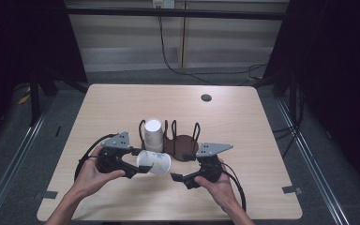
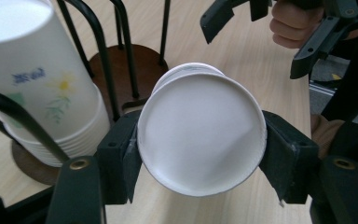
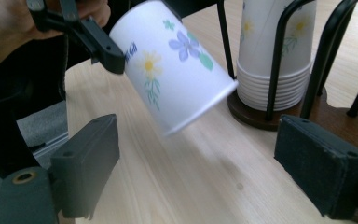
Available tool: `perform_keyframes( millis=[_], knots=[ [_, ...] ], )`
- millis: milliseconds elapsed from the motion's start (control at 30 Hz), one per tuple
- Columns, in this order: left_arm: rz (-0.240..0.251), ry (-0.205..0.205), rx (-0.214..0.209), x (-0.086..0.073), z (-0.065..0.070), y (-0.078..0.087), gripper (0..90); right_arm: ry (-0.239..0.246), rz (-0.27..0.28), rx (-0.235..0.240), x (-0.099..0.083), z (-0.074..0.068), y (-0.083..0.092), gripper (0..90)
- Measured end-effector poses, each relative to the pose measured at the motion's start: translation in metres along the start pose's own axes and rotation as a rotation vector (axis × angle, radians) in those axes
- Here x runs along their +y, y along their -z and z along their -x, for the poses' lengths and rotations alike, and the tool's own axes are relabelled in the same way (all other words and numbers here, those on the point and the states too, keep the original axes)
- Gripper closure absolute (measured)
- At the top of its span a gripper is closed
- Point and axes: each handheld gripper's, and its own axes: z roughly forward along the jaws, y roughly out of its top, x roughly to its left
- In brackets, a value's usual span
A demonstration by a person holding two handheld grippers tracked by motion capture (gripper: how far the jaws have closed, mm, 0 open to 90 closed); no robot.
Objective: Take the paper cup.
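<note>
So, my left gripper (image 1: 138, 169) has its jaws clamped on a paper cup (image 1: 153, 162), pads pressing on either side of the wall near the base. The cup is lying sideways in the air above the table (image 1: 122, 108), its mouth pointing toward my right gripper (image 1: 183, 180). In the left gripper view I'm looking straight at the white bottom of the cup (image 2: 201, 135), wedged between the two black pads. Its inside isn't visible from any angle, so I can't say whether anything's in it.

From the right gripper view the cup (image 3: 175, 67) is tilted, rim down toward the wood, with a flower print (yellow daisy, purple blossom, some blue lettering) on its side. It sits just in front of the cup holder (image 1: 180, 145), not touching it as far as I can tell.

The holder is a dark round wooden base with black wire loops standing up around it. One slot holds a stack of paper cups (image 1: 153, 135) standing upside down, base up, same flower print, with the nested rims showing at the bottom in the right gripper view (image 3: 272, 51). The slot beside it shows bare brown base.

My right gripper's jaws stand wide apart with nothing between them, low over the table and aimed at the cup's rim, near it but not touching.
</note>
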Motion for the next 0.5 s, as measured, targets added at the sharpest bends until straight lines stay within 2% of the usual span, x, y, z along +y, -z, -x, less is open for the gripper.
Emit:
perform_keyframes(
  millis=[133, 200, 333, 500],
  knots=[
    [0.000, -0.001, -0.023, -0.0039, 0.0016, -0.0048, 36.3, 0.008, -0.002, 0.016, -0.0026, -0.0015, -0.0022, 13.0],
    [0.024, 0.009, -0.033, -0.0048, 0.0025, -0.0056, 36.3, 0.015, -0.007, 0.023, -0.0036, -0.0022, -0.0030, 13.0],
    [0.021, -0.001, -0.048, -0.0054, 0.0060, -0.0067, 36.3, 0.020, -0.010, 0.035, -0.0053, -0.0021, -0.0048, 13.0],
    [0.037, 0.015, -0.084, -0.0046, 0.0088, -0.0080, 36.3, 0.024, -0.011, 0.055, -0.0059, -0.0026, -0.0060, 13.0]
  ],
)
